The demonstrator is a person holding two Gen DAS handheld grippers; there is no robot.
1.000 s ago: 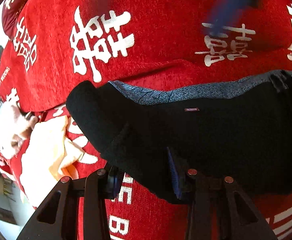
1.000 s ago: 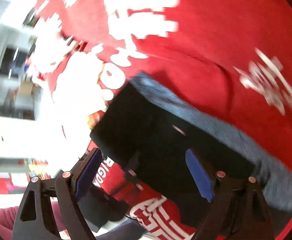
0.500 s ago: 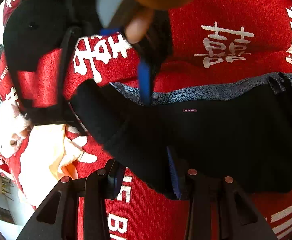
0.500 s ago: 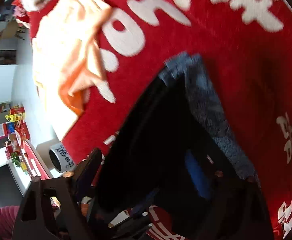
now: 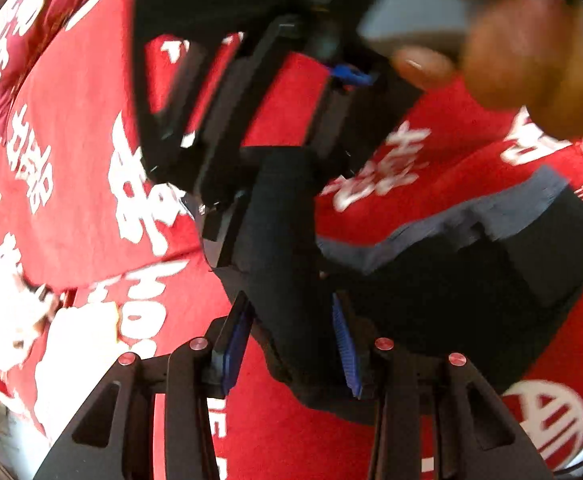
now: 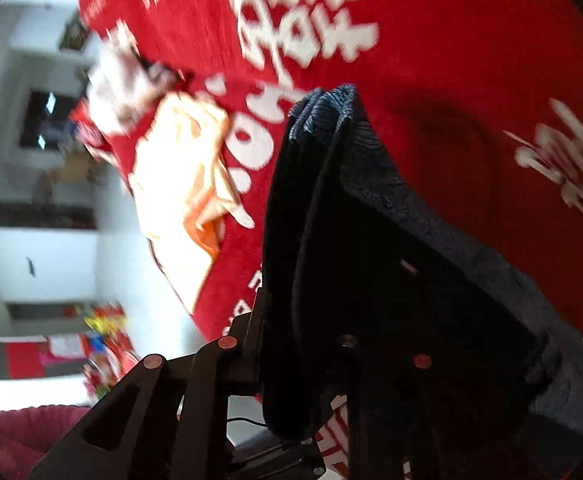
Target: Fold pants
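Both grippers, left [image 5: 291,344] and right [image 6: 291,360], have jaws pinching black pants [image 5: 431,300] over white-lettered red cloth [image 5: 71,100], lettering blurred.

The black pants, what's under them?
Under the black pants lies a red cloth with big white letters. It shows all around them. Whatever sits directly beneath the fabric is covered, so I cannot tell. Both grippers, left and right, pinch the pants.
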